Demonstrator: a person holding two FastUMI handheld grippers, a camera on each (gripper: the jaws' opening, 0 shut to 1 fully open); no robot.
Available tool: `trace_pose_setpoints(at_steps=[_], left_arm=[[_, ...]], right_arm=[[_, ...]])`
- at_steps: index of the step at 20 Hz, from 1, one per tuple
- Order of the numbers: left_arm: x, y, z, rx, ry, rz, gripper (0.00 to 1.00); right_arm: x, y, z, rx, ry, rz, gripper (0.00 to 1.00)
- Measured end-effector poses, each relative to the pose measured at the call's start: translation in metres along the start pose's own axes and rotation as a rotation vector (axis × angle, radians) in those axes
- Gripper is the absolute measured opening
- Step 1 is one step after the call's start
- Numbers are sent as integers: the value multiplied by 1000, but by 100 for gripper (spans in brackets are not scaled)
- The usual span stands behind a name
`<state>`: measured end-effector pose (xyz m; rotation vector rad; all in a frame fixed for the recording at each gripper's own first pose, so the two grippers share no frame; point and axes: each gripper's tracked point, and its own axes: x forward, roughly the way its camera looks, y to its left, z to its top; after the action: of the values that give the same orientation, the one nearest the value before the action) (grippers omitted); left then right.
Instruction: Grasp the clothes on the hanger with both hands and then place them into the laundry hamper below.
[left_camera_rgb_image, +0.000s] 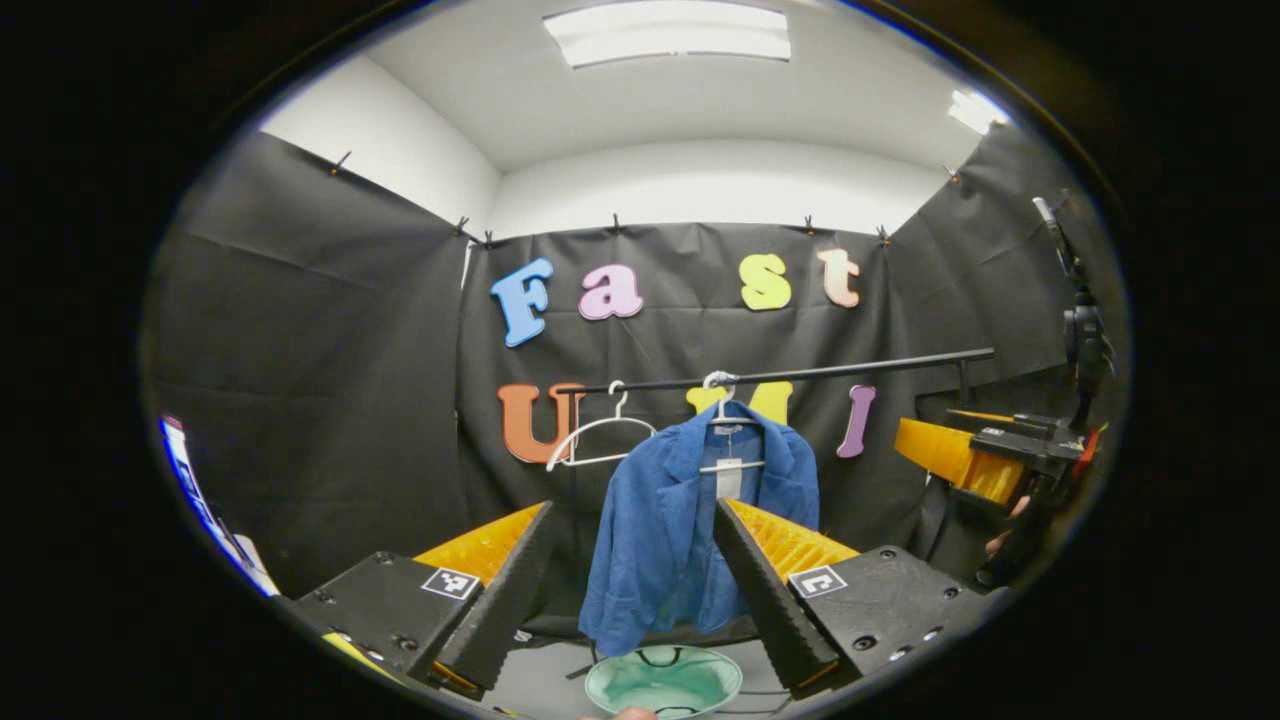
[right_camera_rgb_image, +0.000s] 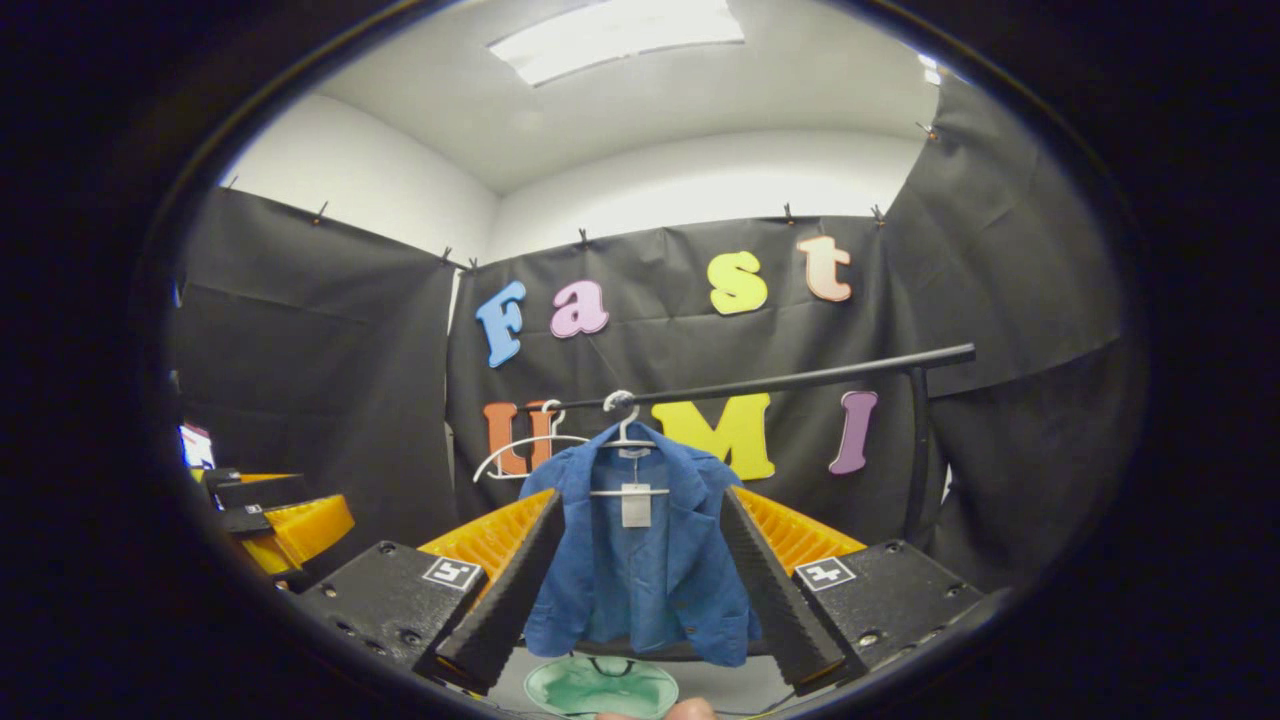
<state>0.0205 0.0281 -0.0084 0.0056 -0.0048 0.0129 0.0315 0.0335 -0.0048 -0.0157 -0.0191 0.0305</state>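
A blue jacket (left_camera_rgb_image: 690, 520) hangs on a white hanger (left_camera_rgb_image: 722, 405) from a black rail (left_camera_rgb_image: 800, 374); the same jacket (right_camera_rgb_image: 640, 560) shows in the right gripper view. Below it stands a round green hamper (left_camera_rgb_image: 663, 682), whose rim (right_camera_rgb_image: 602, 688) sits at the bottom edge. My left gripper (left_camera_rgb_image: 640, 590) is open, short of the jacket, which appears between its fingers. My right gripper (right_camera_rgb_image: 635, 590) is open too, framing the jacket from a distance. The right gripper (left_camera_rgb_image: 985, 460) also appears at the far right, held by a hand. The left gripper (right_camera_rgb_image: 270, 520) appears at the far left.
An empty white hanger (left_camera_rgb_image: 595, 440) hangs on the rail left of the jacket. The rail's upright post (right_camera_rgb_image: 915, 450) stands at the right. Black cloth walls close the booth on three sides. A dark stand (left_camera_rgb_image: 1080, 320) rises at the far right.
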Motion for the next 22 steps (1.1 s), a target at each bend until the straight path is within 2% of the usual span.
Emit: trace_pose_setpoints(at_steps=[22], left_arm=[[15, 11, 1, -10, -14, 18, 100]], right_arm=[[39, 23, -6, 1, 0, 82, 99]])
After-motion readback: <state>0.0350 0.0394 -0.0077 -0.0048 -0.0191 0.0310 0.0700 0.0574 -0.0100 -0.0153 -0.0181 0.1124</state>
